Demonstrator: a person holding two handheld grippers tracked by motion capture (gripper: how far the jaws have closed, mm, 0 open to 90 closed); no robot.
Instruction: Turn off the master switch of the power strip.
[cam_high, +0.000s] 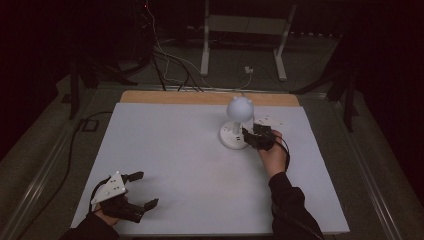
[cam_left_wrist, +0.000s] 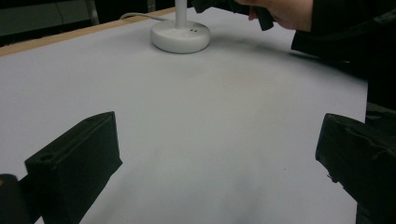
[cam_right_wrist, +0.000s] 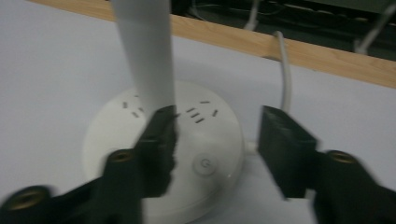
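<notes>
— Your right gripper (cam_right_wrist: 217, 140)?

— Jaws apart, gripping nothing, over the lamp (cam_high: 237, 122) base by its power button (cam_right_wrist: 204, 165).

— And the left gripper (cam_high: 134, 192)?

— Spread wide, well short of the lamp, on the white table (cam_high: 170, 165). Beyond the lamp: wooden edge (cam_high: 200, 97), cables (cam_high: 170, 60), dim floor.

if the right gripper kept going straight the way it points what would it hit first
Probably the white lamp base, around its power button: the right gripper is angled down over it, jaws apart. The stem rises beside one jaw; depth is uncertain.

The lamp (cam_left_wrist: 180, 35) loses its head to the left gripper view's top edge, its stem (cam_right_wrist: 145, 53) likewise in the right gripper view.
</notes>
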